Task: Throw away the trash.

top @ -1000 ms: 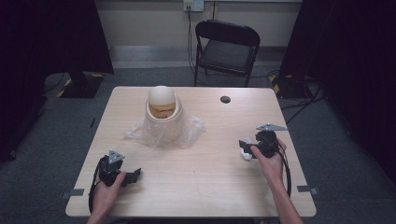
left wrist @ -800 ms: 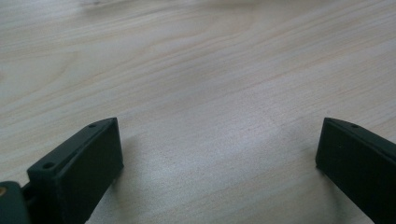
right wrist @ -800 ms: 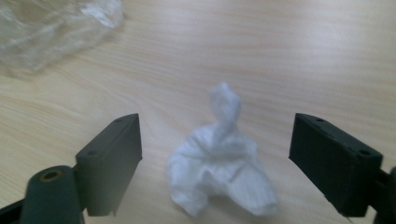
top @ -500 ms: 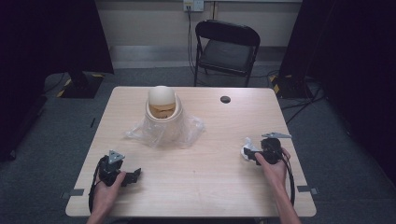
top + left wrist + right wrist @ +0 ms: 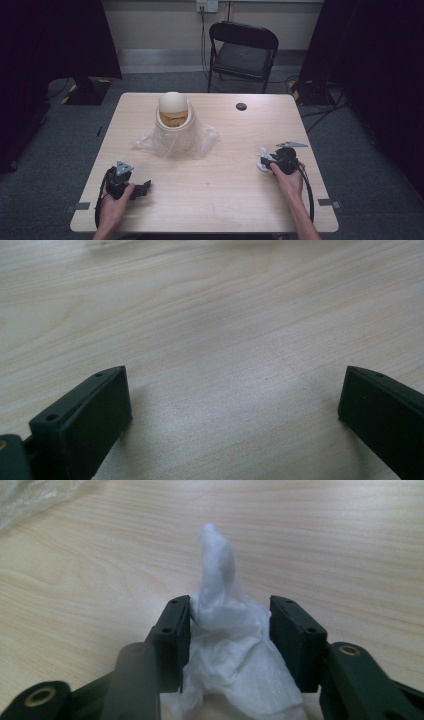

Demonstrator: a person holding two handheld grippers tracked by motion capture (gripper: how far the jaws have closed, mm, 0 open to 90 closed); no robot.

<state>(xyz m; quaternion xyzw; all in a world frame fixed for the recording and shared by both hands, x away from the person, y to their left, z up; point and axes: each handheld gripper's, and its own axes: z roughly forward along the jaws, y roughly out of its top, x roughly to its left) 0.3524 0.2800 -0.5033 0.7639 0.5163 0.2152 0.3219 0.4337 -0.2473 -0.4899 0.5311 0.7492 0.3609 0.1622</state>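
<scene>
A crumpled white tissue (image 5: pixel 261 164) (image 5: pixel 227 630) lies on the wooden table (image 5: pixel 220 200) near its right edge. My right gripper (image 5: pixel 265 161) (image 5: pixel 230 617) is low over it, and its jaws have just been closing. Both pads now press the tissue's sides, and a peak of tissue sticks up past the tips. At the table's front left my left gripper (image 5: pixel 145 188) (image 5: pixel 235 400) rests in a hand, its jaws wide apart over bare wood with nothing between them.
A cream egg-shaped top on a pale container (image 5: pixel 173 116) stands at the back centre, with crinkled clear plastic (image 5: pixel 200 140) spread around its base. A small black disc (image 5: pixel 241 106) lies at the back right. A black folding chair (image 5: pixel 245 50) stands beyond the table.
My right gripper has come down onto the tissue and its jaws have narrowed around it. The left gripper has stayed where it was.
</scene>
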